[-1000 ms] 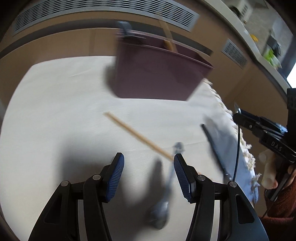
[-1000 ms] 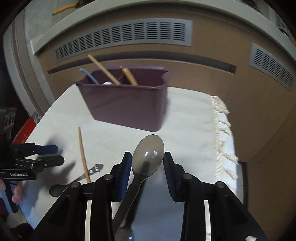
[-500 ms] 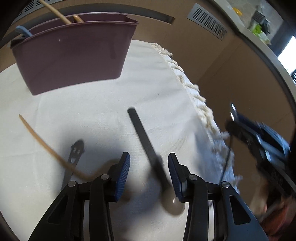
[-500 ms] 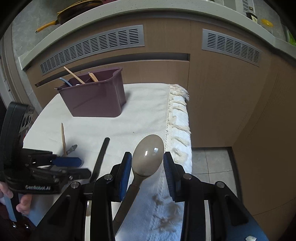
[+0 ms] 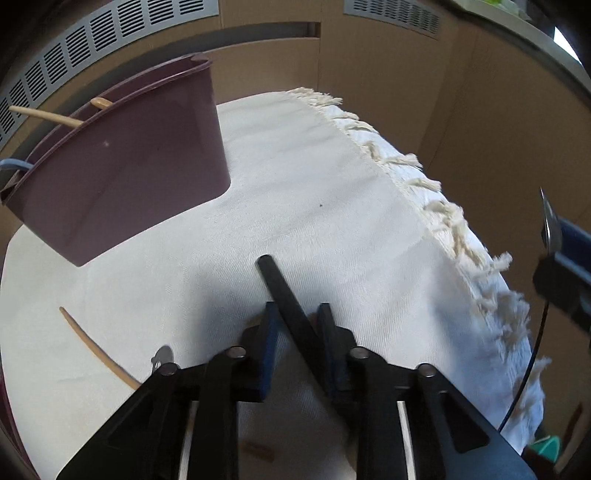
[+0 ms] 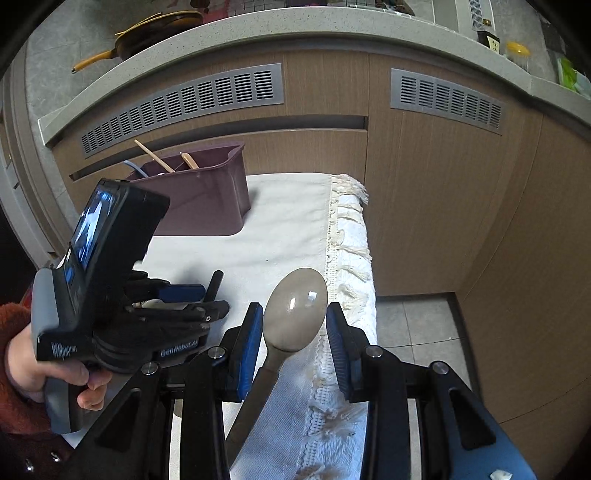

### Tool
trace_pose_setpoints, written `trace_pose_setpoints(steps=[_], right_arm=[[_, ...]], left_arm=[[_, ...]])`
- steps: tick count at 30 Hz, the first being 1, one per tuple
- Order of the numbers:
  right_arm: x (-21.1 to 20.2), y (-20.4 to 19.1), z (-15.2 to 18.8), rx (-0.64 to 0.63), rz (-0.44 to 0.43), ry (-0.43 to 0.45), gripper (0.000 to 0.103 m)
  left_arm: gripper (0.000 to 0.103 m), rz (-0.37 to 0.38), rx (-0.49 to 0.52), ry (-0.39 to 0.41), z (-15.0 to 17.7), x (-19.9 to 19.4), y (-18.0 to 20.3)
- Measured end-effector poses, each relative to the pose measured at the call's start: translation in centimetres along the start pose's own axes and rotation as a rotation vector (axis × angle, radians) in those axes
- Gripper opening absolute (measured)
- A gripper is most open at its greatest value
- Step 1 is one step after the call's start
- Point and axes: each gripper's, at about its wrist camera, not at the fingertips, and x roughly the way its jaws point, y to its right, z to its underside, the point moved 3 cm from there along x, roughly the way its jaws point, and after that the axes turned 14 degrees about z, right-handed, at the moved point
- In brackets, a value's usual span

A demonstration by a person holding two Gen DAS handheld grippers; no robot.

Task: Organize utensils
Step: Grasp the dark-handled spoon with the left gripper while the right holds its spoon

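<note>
My left gripper (image 5: 297, 310) is shut on the black handle (image 5: 284, 295) of a utensil lying on the white cloth; its far end also shows in the right wrist view (image 6: 216, 280). My right gripper (image 6: 293, 314) is shut on a grey metal spoon (image 6: 295, 310), bowl forward, held over the cloth's right fringed edge. The maroon utensil bin (image 5: 122, 177) stands at the back left and holds wooden sticks and a blue handle; it also shows in the right wrist view (image 6: 207, 199). A wooden chopstick (image 5: 96, 347) and a metal utensil tip (image 5: 162, 356) lie left of my left gripper.
The white cloth (image 5: 314, 206) covers the table, with a fringe (image 5: 424, 192) along its right edge where the table drops to a tiled floor (image 6: 417, 325). Wooden cabinets with vents (image 6: 184, 107) stand close behind. A yellow pan (image 6: 155, 33) sits on the counter.
My left gripper has closed on the black handle and moved in over it. My right gripper has drawn back and right with the spoon still in it.
</note>
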Motion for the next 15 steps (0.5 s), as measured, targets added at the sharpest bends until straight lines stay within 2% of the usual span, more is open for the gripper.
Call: trace_pose_setpoints(steps=[2,9,15], right_arm=[[-0.5,-0.1,0.0,-0.005,0.002,0.01,0.032],[-1.3,-1.3,-0.1,-0.023,-0.018,0.021,0.032],[-1.2,-3.6,-0.1,-0.054,-0.049,0.014,0.032]], left_arm=[[0.014,0.02,-0.012,0.008,0.9,-0.7,-0.5],[0.013,0.076,-0.12,0.038,4.0,-4.2,-3.6],[0.013,0.128,-0.193,0.152,5.7,-7.8,-5.3]])
